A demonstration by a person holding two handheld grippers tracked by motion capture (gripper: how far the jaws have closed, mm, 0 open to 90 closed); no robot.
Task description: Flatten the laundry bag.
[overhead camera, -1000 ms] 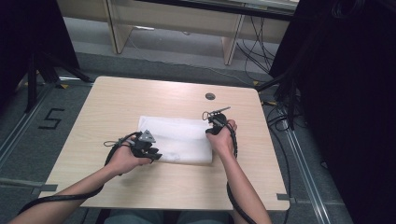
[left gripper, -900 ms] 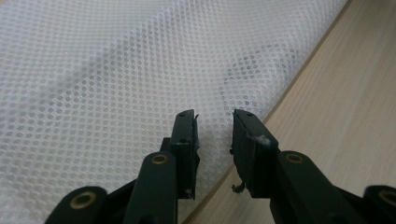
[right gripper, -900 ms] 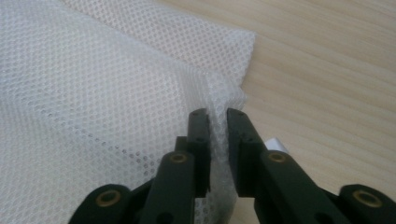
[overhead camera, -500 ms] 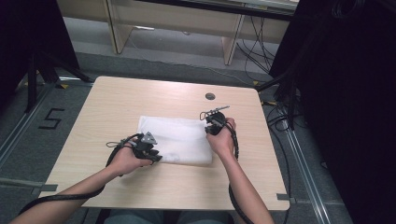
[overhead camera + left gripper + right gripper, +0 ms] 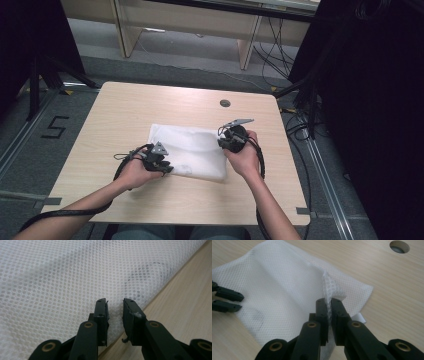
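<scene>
A white mesh cloth [image 5: 187, 150] lies flat in the middle of the wooden table [image 5: 125, 110]. My left gripper [image 5: 167, 169] rests at the cloth's near left edge. In the left gripper view its jaws [image 5: 115, 306] stand a little apart, with a pucker of the mesh cloth [image 5: 62, 277] between them. My right gripper [image 5: 223, 143] is at the cloth's right edge. In the right gripper view it [image 5: 329, 302] is shut on a raised fold of the mesh cloth [image 5: 282, 282]. The left gripper [image 5: 240, 301] shows at the far left of that view.
A round cable hole [image 5: 225, 103] sits in the table behind the cloth, also seen as the hole [image 5: 399, 246] at top right. A small white tag [image 5: 359, 318] sticks out under the cloth's corner. Cables and desk legs lie on the floor beyond the table.
My right gripper has shifted slightly toward the person with the cloth's edge. The left hand has barely moved.
</scene>
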